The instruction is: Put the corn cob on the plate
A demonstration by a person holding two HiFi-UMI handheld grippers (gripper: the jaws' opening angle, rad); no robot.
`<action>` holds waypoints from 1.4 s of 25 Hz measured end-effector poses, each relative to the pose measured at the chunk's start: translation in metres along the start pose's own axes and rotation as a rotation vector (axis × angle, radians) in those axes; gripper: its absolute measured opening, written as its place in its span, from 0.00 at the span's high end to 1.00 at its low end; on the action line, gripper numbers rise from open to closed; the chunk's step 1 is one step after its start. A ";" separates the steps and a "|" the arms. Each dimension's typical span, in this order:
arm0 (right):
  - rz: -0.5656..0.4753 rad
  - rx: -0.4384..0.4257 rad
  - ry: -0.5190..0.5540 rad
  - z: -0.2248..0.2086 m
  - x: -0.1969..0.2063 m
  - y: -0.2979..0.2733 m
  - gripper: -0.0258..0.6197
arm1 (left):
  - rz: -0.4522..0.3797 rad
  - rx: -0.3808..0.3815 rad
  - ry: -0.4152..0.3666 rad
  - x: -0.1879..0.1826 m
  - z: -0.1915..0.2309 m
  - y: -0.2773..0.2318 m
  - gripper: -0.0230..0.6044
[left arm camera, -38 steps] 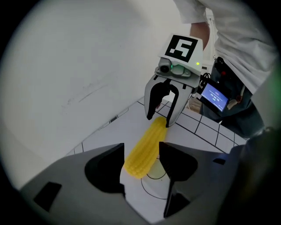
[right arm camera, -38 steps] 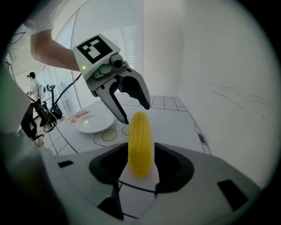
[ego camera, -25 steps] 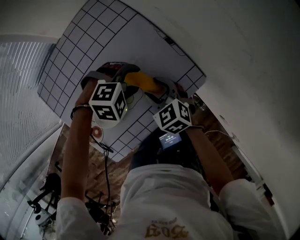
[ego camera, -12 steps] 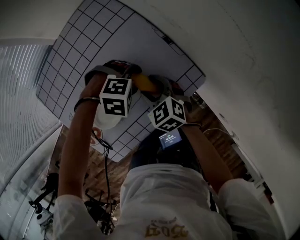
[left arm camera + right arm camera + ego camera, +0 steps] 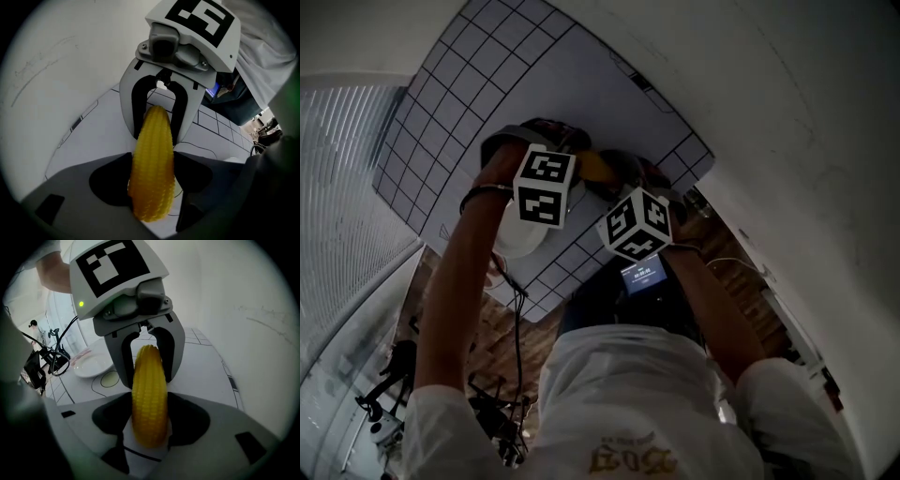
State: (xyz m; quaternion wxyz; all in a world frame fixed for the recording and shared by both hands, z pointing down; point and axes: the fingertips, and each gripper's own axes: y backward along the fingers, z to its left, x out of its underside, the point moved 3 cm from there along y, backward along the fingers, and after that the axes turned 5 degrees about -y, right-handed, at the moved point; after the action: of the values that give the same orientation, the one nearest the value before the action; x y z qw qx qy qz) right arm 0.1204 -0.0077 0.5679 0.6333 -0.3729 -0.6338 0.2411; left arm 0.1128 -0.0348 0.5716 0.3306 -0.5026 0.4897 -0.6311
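The yellow corn cob hangs in the air between my two grippers, which face each other end to end. My left gripper is shut on one end of it, and my right gripper is shut on the other end. In the head view only a small part of the cob shows between the two marker cubes. The white plate lies on the gridded mat, to the left of and below the cob, partly under my left hand.
A white mat with black grid lines covers the table against a pale wall. A small circle is drawn on the mat beside the plate. A cable hangs off the table's near edge.
My left gripper has moved up and toward the right gripper, so the cubes stand closer together. Less of the cob shows between them in the head view.
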 end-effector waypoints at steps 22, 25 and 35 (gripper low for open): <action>0.005 -0.027 0.076 0.003 -0.020 0.043 0.59 | 0.011 -0.015 0.042 -0.024 -0.003 0.039 0.55; -0.010 -0.016 0.102 0.000 -0.033 0.050 0.59 | 0.027 -0.051 0.043 -0.025 0.001 0.054 0.55; -0.021 -0.061 0.221 0.020 -0.057 0.062 0.59 | 0.030 -0.117 0.150 -0.019 -0.020 0.083 0.55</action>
State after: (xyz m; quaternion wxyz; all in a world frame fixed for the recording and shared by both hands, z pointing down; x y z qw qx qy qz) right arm 0.1064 -0.0114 0.4823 0.6902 -0.4096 -0.5712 0.1722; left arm 0.0931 -0.0364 0.4868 0.2727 -0.4650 0.5565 -0.6322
